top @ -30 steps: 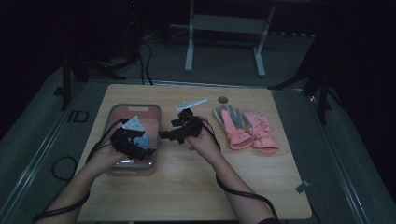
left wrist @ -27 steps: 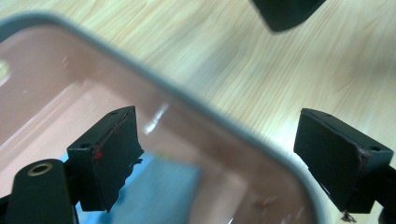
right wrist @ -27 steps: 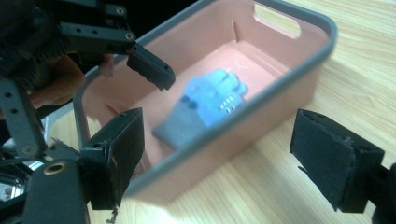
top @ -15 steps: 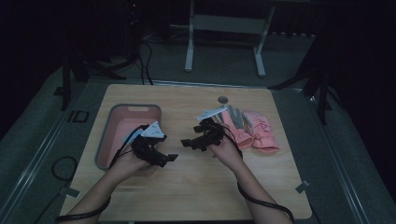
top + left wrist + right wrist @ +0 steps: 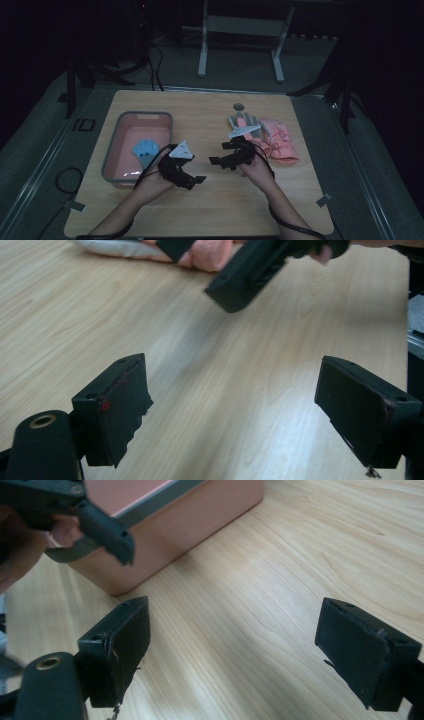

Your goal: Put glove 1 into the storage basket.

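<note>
Left gripper (image 5: pixel 192 176): near centre of the pale wooden bench (image 5: pixel 210 215), fingers (image 5: pixel 117 405) released and spread wide, nothing between them.
Right gripper (image 5: pixel 220 161): at 2 o'clock from the left one, just apart, fingers (image 5: pixel 120 645) released, nothing held.
Pink rectangular plastic tub (image 5: pixel 117 150): at 10 o'clock of the left gripper, a small blue glove (image 5: pixel 145 149) lying inside it.
Pink and grey fabric gloves (image 5: pixel 272 137): at 1 o'clock of the right gripper, flat on the bench.
</note>
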Available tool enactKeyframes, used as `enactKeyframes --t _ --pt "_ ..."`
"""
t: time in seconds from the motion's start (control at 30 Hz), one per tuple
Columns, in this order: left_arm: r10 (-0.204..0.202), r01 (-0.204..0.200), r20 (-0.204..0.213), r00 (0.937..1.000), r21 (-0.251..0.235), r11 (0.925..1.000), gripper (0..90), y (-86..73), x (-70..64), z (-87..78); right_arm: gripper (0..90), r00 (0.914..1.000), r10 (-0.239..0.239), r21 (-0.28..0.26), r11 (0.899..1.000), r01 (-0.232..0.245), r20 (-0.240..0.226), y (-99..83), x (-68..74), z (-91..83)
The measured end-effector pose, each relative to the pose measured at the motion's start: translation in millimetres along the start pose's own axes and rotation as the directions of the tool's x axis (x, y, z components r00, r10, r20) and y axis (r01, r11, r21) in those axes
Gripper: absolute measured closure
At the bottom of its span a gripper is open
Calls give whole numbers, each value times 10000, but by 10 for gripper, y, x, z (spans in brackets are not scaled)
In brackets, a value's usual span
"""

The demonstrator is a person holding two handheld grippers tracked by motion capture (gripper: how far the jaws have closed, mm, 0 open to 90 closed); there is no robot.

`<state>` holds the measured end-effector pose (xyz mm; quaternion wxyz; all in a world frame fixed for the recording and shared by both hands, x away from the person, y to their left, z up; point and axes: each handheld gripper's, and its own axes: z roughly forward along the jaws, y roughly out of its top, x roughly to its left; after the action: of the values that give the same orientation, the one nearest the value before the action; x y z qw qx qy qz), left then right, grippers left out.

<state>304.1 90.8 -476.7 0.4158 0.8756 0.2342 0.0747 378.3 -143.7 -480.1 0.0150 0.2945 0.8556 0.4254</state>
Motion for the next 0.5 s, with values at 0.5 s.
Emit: enactKeyframes --t 0.5 --pt "93 -127 827 9965 405 9991 143 -289 -256 418 141 9989 160 -347 9993 -145 450 -363 -173 -233"
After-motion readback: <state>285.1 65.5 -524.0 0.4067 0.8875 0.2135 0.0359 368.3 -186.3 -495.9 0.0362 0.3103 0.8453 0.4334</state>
